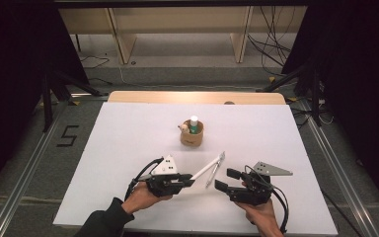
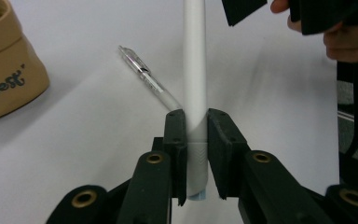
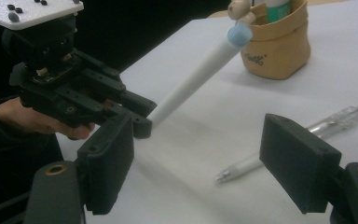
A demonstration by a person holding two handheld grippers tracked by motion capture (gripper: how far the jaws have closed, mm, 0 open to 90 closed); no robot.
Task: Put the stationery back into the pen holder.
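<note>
My left gripper (image 1: 190, 181) is shut on the lower end of a white pen (image 1: 206, 170), which slants up off the white table (image 1: 128, 138) toward the right. In the left gripper view both pads clamp the white pen (image 2: 195, 70). A clear pen (image 1: 213, 174) lies flat on the table just beyond it, also seen as the clear pen (image 3: 303, 133). My right gripper (image 1: 225, 179) hovers open at the right of both pens, nothing between its pads (image 3: 107, 163). The white pen's blue-capped tip (image 3: 239, 33) points toward a tan holder (image 3: 275, 46).
The tan holder (image 1: 191, 134) stands at the table's middle with a green-and-white tube and a wooden item in it. A wooden strip (image 1: 197, 97) runs along the far edge. Dark stands and cables flank the table.
</note>
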